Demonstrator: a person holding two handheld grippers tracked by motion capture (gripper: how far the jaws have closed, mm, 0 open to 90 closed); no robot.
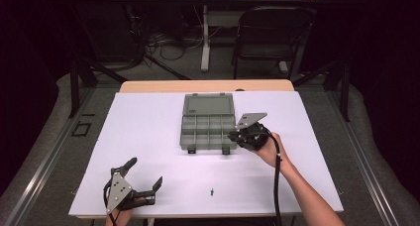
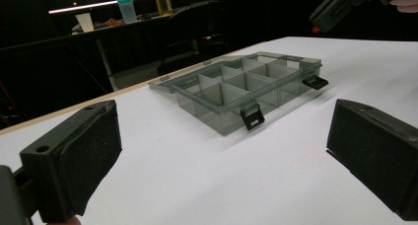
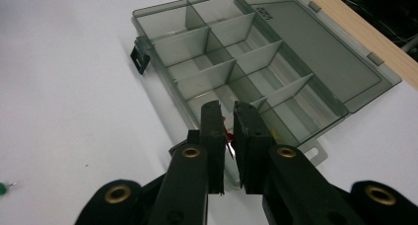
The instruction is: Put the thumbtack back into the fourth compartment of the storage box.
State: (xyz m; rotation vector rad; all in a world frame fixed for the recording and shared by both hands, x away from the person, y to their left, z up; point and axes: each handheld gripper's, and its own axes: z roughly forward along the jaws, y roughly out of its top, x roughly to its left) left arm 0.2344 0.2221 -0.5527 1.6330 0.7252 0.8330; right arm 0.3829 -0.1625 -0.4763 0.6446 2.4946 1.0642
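A smoky-grey clear compartment box [image 1: 184, 133] lies open mid-table, its lid [image 1: 208, 104] flat behind it and its cells looking empty. My right gripper [image 1: 234, 135] hovers over the box's right front corner [image 3: 315, 153]. Its fingers [image 3: 213, 131] are shut on a small red pin [image 3: 227, 134] with a thin metal point. Down at the near left stands my left gripper [image 1: 145, 171], open and holding nothing, and it faces the box [image 2: 224, 121] across bare table. A small green pin [image 1: 212, 191] lies loose near the front edge, also at the left edge of the right gripper view [image 3: 2, 188].
The white table top [image 1: 148, 127] ends in a wooden strip [image 1: 208, 85] at the far side. A black chair [image 1: 270, 35] and a table leg [image 1: 204, 37] stand beyond it. A cable [image 1: 277, 186] trails from the right gripper along the forearm.
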